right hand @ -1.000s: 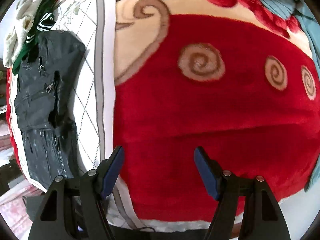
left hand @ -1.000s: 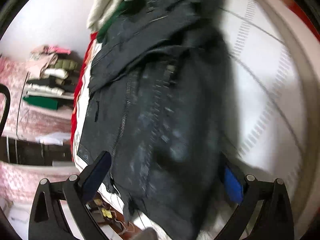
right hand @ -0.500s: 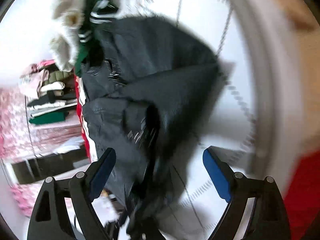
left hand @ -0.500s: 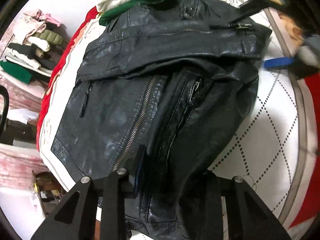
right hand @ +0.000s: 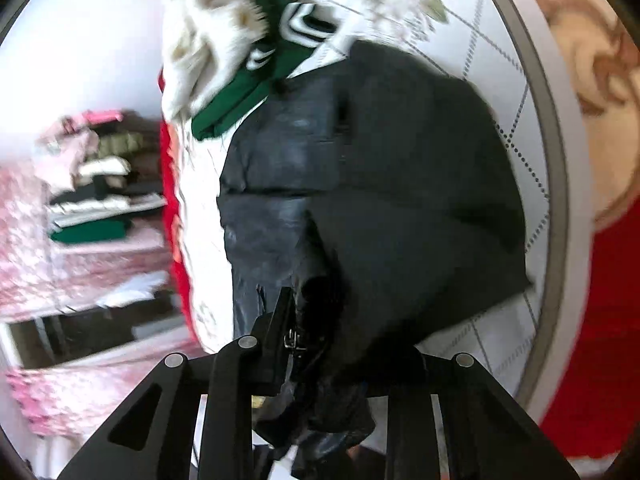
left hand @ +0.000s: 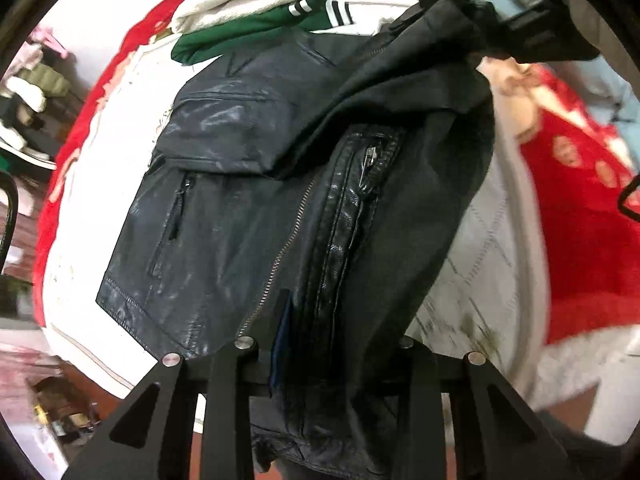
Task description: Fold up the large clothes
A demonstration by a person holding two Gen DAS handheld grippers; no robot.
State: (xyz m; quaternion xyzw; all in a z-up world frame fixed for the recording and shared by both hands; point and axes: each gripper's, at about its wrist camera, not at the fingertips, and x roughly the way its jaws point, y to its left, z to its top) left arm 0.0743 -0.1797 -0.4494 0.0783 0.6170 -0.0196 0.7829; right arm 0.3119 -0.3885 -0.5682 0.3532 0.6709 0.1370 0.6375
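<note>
A black leather jacket (left hand: 240, 208) with zips lies on the white quilted bed sheet (left hand: 472, 264). Its near edge is lifted off the bed. My left gripper (left hand: 336, 332) is shut on the jacket's hem beside the front zip; one blue pad shows and the other finger is hidden behind the leather. In the right wrist view the jacket (right hand: 400, 180) shows its dark lining folded over. My right gripper (right hand: 320, 332) is closing, with a bunched edge of the jacket pinched between its jaws. At the top of the left wrist view the right gripper (left hand: 472, 8) holds up the jacket's far corner.
A fluffy white garment (right hand: 208, 40) and a green one with white stripes (right hand: 256, 92) lie at the far end of the sheet. A red patterned blanket (left hand: 592, 240) covers the bed on the right. Folded clothes (right hand: 96, 176) are stacked on a shelf to the left, past the bed's edge.
My left gripper shut on the jacket's hem and rose with it. My right gripper swung from over the red blanket to the jacket and closed on its edge; the jacket's side now hangs lifted.
</note>
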